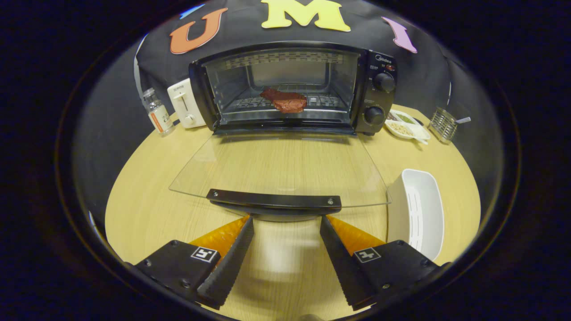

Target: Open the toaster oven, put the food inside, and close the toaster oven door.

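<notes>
black toaster oven (374,89) at upper centre, its clear glass door (276,165) folded flat over the round wooden table (147,200); reddish slab of meat (285,101) on the wire rack inside. gripper (286,220) at lower centre, fingers spread wide, empty, tips just below the door's black handle (273,200). white plastic tray (417,211) at right.

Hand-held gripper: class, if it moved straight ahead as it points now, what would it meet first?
Probably the door handle of the open glass door, just ahead of the open hand-held gripper; height is hard to judge.
</notes>
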{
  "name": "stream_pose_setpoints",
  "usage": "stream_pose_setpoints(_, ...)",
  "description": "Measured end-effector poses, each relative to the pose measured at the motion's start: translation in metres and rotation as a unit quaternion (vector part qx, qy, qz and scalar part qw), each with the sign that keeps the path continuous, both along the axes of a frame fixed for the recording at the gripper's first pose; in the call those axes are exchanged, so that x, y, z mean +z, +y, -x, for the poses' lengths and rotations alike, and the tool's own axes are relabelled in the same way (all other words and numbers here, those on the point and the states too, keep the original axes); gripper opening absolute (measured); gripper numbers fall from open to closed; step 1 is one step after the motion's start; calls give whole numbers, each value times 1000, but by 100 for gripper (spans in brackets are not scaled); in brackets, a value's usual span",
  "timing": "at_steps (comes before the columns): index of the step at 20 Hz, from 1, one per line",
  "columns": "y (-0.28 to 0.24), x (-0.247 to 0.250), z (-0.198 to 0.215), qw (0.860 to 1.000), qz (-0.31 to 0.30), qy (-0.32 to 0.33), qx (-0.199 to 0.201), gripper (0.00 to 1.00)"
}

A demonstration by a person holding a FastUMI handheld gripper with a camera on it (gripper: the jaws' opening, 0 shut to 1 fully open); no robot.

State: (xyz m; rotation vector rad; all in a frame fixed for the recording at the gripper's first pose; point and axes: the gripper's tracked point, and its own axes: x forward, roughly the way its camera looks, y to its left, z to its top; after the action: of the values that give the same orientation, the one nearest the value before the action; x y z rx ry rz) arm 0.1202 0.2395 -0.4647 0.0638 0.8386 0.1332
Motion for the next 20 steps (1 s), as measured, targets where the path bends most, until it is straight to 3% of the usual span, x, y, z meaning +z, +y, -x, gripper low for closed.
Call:
stream_pose_setpoints(13,-4,72,-7,999,-15,-27,-17,96)
stream_pose_setpoints(20,-13,153,-63,992,-14,-123,-27,99)
